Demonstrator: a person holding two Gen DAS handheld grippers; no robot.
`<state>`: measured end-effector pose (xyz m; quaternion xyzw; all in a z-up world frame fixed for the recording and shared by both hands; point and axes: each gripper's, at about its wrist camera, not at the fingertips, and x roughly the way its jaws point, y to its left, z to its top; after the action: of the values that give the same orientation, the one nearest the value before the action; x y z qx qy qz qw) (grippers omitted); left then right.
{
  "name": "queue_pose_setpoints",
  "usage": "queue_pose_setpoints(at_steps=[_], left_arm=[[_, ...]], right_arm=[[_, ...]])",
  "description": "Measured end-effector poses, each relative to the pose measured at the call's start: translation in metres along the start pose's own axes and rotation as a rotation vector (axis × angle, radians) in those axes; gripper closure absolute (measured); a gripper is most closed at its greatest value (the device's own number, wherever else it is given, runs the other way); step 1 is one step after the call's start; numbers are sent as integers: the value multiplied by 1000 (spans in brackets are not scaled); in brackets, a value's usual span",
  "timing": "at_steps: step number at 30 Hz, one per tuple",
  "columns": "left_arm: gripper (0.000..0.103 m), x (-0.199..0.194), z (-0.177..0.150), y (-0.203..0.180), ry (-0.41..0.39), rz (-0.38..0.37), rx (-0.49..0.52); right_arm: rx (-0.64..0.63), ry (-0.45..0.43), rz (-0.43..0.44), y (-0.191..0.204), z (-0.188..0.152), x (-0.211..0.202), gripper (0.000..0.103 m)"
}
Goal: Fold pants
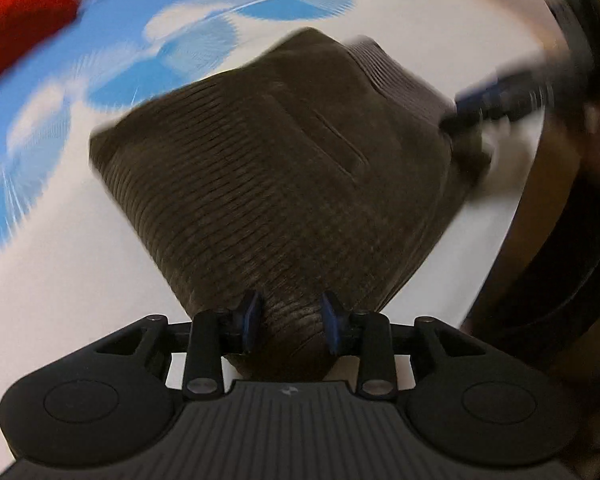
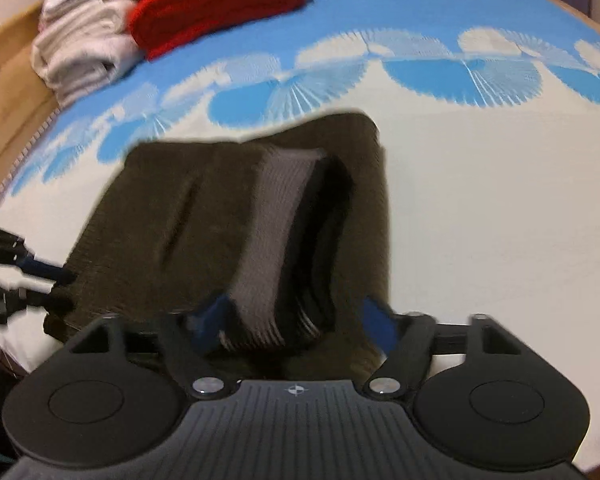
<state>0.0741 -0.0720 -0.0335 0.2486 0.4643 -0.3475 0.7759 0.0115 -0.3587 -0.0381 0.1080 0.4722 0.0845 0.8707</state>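
Note:
The dark olive ribbed pants (image 1: 284,184) lie bunched on a white and blue patterned bedspread (image 1: 60,280). My left gripper (image 1: 290,322) is shut on a gathered corner of the pants, fabric pinched between its blue pads. In the right wrist view the pants (image 2: 172,216) show their grey ribbed waistband (image 2: 272,232) folded up. My right gripper (image 2: 296,326) has its jaws apart with the waistband edge between them; blur hides whether the pads touch it. The right gripper also shows at the far right of the left wrist view (image 1: 496,98), at the pants' other edge.
A red folded garment (image 2: 216,0) and a stack of white and grey folded clothes (image 2: 80,48) sit at the bed's far left corner. The bed's edge (image 1: 512,216) runs down the right of the left wrist view, with a dark shape beyond it.

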Motion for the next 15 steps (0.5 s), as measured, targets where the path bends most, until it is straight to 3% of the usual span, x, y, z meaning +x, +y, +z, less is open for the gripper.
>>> queue_pose_setpoints(at_steps=[2,4,6,8,10,13,15], left_arm=[[65,-1,4,-5,10,21,-26],[63,-6,11,7,32,-7,-111],[47,-16,17,29,38,-30,-241],[22,-26,23,52,-7,-26,-327],[13,-29,26,72,-52,-21,-411],[8,-13,18,106,-84,-52,-613],[8,8,16,127,-13,-98,-769]], right_arm=[[14,10,-1,-4,-3,0,16],[30,-9,15,-6,-4,-5,16],[63,-38,29,-10,-2,-9,16],[116,-49,37,-18,1,-10,15],[174,-31,44,-26,4,-4,8],[254,16,94,-34,8,8,7],[273,25,95,-35,12,14,6]])
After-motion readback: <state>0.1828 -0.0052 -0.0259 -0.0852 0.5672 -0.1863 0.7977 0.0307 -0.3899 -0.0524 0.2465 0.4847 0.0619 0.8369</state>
